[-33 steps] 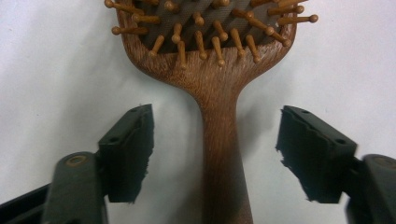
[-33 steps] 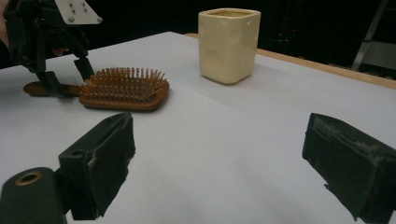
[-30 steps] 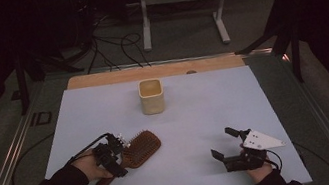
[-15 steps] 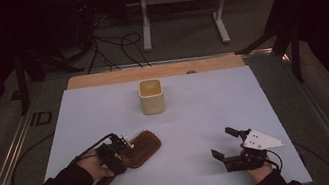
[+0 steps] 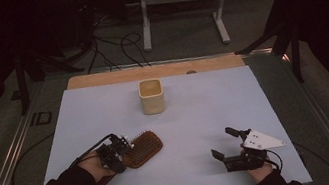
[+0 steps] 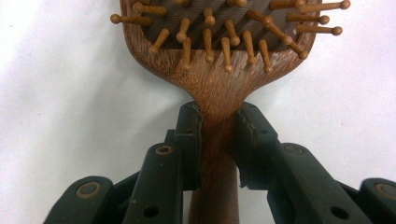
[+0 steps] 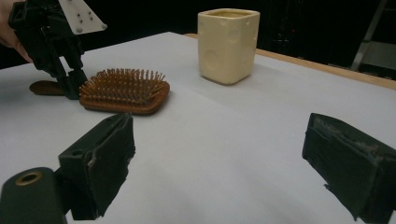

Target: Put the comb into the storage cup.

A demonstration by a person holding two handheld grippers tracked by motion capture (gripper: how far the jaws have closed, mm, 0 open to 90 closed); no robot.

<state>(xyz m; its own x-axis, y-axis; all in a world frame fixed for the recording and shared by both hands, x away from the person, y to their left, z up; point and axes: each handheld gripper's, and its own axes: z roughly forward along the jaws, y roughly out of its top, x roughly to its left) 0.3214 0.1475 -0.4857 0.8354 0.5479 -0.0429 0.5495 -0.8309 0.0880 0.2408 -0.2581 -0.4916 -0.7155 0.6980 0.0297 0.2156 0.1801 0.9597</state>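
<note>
On the near-left part of the white table [image 5: 196, 112], a wooden paddle hairbrush [image 5: 144, 148] lies bristles up, handle toward the person. Left tongs [image 6: 219, 133] have just been closing and now sit clamped on the neck of the handle, pads pressed to both sides of the wood. Right tongs [image 7: 224, 163] stand wide apart with nothing between them, resting low at the near-right. Step in hand, as judged: grasp just made. Next move likely a lift, needing a firm hold since the head is heavier than the handle. Cream square cup [image 5: 152, 96] stands upright mid-table, well apart; nothing lies between it and the brush.
</note>
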